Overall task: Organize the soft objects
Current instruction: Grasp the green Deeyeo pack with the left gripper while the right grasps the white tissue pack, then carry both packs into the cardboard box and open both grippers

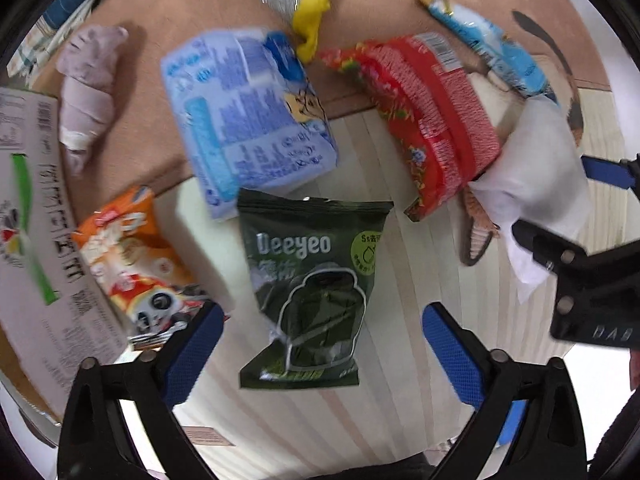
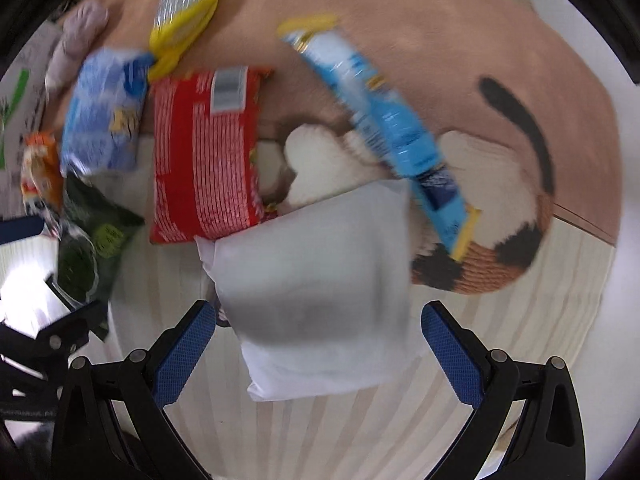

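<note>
My left gripper [image 1: 320,344] is open, its blue pads on either side of a dark green Deeyeo pouch [image 1: 312,288] lying on the pale striped tabletop [image 1: 400,264]. My right gripper [image 2: 316,344] is open around the near end of a white soft pack [image 2: 316,292]; it also shows in the left wrist view [image 1: 532,184], with the right gripper [image 1: 580,216] beside it. Around them lie a blue tissue pack [image 1: 248,120], a red noodle packet [image 1: 432,116], an orange panda snack bag [image 1: 132,264], a light blue wrapper [image 2: 384,120] and a mauve plush [image 1: 88,92].
A cardboard box [image 1: 32,216] stands at the left. A plush cat with orange and black patches [image 2: 492,256] lies under the light blue wrapper. A yellow and silver bag [image 2: 188,12] lies at the back on a tan mat [image 2: 400,28].
</note>
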The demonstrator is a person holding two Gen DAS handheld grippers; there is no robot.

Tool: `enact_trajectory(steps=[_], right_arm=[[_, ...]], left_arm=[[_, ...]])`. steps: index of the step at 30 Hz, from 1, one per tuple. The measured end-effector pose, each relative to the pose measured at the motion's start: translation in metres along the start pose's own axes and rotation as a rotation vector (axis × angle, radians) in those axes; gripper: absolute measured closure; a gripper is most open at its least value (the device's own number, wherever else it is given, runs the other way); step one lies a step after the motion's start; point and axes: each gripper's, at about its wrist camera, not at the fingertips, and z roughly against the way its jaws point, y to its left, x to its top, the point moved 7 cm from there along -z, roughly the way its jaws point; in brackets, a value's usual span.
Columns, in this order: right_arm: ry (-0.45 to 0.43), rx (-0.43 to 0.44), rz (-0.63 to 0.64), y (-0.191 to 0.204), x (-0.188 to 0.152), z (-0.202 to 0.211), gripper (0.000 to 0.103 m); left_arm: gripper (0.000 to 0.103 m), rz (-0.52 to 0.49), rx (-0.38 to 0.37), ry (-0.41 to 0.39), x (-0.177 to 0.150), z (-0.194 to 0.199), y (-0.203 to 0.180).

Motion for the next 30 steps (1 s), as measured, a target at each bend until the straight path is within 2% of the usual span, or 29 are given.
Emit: enact_trajectory(steps=[1,4,8,11,13,15,18,22,26,30], right_arm=[[0.009,-0.002,0.005,0.0,0.002,-0.006,0.0],[0.039,0.011,0.001,-0.004,0.005,-0.027,0.0],[0.057,0.051,-0.038,-0.01,0.007,-0.05,0.0],[0.043,0.049,-0.066,-0.018,0.009,-0.059,0.01],[0.045,0.064,-0.084,-0.023,0.008,-0.054,0.021],[0.037,0.083,-0.124,-0.028,0.005,-0.051,0.027],[0.045,0.158,-0.214,-0.032,-0.001,-0.049,0.03],[0.012,0.18,-0.266,-0.025,-0.018,-0.033,0.03],[-0.067,0.246,-0.287,0.006,-0.023,0.007,0.03],[-0.172,0.311,-0.271,0.061,-0.023,0.071,0.03]], left_arm=[[0.009,0.01,-0.002,0.005,0.001,-0.004,0.001],[0.025,0.018,0.0,0.017,0.003,-0.011,0.003],[0.052,0.004,0.027,0.027,0.003,-0.023,0.004],[0.066,-0.001,0.031,0.015,0.003,-0.029,0.004],[0.068,0.005,0.04,-0.004,-0.001,-0.023,0.004],[0.069,0.019,0.033,-0.027,-0.008,-0.016,0.005],[0.069,0.048,0.001,-0.062,-0.022,0.0,0.012],[0.069,0.097,-0.045,-0.132,-0.047,0.037,0.027],[0.069,0.148,-0.067,-0.226,-0.068,0.094,0.053],[0.069,0.211,-0.077,-0.302,-0.063,0.155,0.107]])
